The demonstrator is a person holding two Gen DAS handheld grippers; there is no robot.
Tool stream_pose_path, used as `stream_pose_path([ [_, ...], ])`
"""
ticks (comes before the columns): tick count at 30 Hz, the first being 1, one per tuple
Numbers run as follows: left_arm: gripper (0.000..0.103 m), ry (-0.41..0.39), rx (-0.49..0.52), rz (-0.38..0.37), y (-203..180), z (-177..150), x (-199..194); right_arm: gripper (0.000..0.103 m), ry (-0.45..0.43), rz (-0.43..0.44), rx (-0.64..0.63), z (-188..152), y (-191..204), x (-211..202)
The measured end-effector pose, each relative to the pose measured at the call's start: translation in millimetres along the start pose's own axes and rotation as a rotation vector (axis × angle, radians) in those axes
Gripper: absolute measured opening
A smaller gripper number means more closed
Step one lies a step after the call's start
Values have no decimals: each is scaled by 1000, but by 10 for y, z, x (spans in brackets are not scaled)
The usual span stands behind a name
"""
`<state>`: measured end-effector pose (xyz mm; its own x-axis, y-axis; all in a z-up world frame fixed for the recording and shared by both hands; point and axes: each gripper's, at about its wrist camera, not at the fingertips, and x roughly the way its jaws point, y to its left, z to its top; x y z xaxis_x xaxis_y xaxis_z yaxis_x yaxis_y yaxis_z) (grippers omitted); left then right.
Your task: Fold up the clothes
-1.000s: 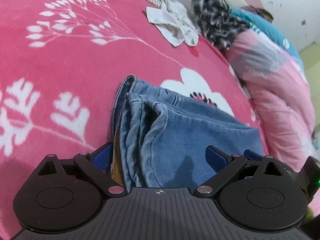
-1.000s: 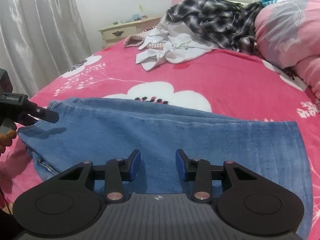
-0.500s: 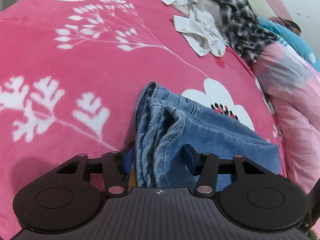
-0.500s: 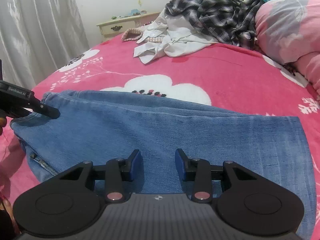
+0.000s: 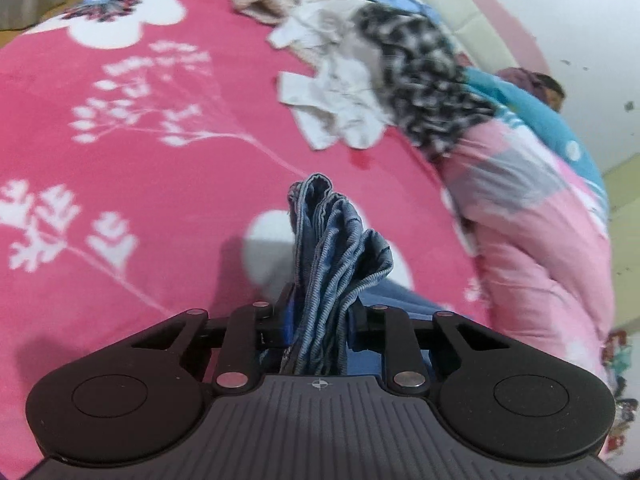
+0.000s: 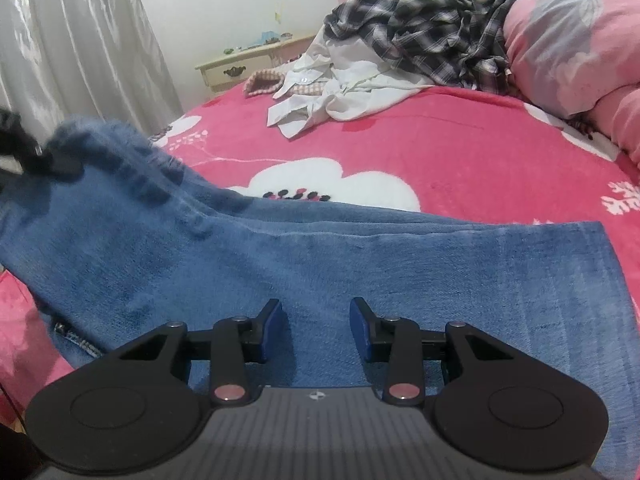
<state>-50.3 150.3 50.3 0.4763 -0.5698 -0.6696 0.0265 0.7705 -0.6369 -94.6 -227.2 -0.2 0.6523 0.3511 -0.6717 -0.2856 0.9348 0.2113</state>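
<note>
Jeans (image 5: pixel 340 256), bunched ribbed denim, tool (image 5: pixel 320 312) closing

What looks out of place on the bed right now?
Nothing is damaged or spilled. The one untidy spot is a heap of unfolded clothes at the far end of the bed. The left tool is closing on a bunched end of the jeans; the right tool hangs open over them.

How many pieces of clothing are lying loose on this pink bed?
4 at least: blue denim jeans in front, a black-and-white plaid shirt, a white shirt and a pink checked garment heaped behind. The heap may hide more.
</note>
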Motion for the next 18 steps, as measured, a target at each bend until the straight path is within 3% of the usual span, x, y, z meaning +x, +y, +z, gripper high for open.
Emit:
stream_pose_path([
  [4,22,43,39,-57,-362,-7,102,39,-19,13,2,-27,-25,0],
  [8,21,94,127,-56,-761,-74,330,39,-44,25,3,-67,-48,-2],
  [18,21,196,172,-49,-1409,-134,942,39,-117,69,129,-170,-355,-213],
])
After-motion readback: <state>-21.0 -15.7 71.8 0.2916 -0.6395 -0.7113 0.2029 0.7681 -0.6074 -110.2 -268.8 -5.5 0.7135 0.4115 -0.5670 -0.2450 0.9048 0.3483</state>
